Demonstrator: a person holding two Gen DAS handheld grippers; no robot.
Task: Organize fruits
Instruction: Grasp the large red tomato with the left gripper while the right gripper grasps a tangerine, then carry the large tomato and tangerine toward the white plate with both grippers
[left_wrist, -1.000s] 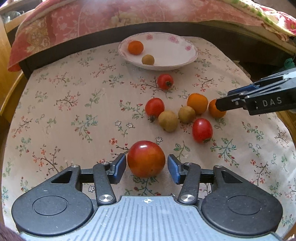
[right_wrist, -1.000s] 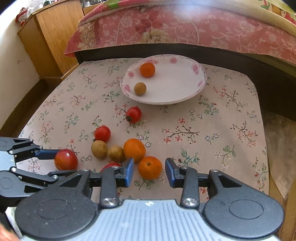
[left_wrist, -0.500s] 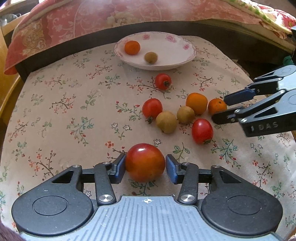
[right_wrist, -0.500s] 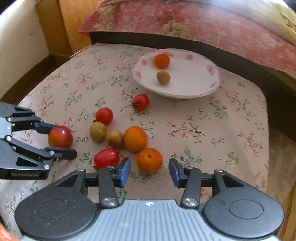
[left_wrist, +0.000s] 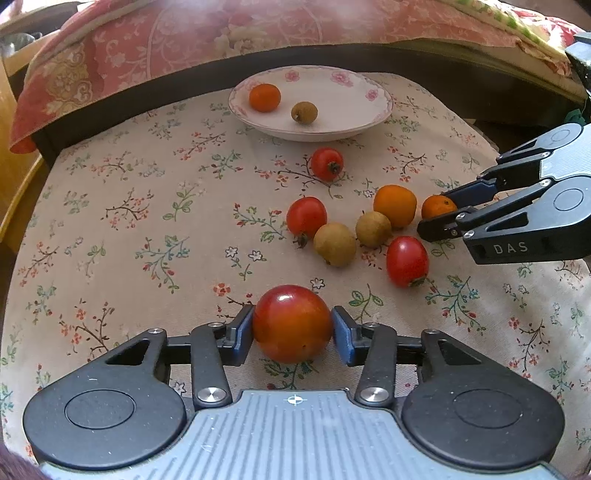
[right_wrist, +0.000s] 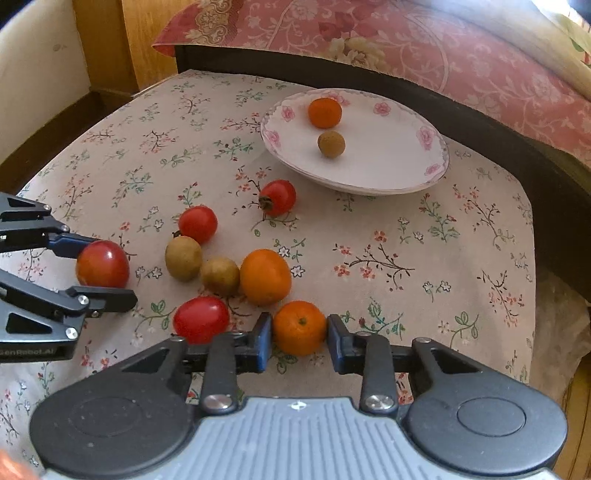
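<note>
While both grip | left gripper (left_wrist: 292, 326) clamps tomato (left_wrist: 291, 324) | right gripper (right_wrist: 300, 336), jaws just closing, pinches mandarin (right_wrist: 300, 326) | lift straight, plate (right_wrist: 424, 173) ahead.

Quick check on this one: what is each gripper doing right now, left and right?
Left gripper: closed on the big red tomato, pads against both sides.
Right gripper: jaws have just been closing, now shut on the small orange.

We find open cloth (right_wrist: 388, 258) right of the fruit cluster (right_wrist: 221, 273); the plate (right_wrist: 424, 177) blocks the far side.
</note>
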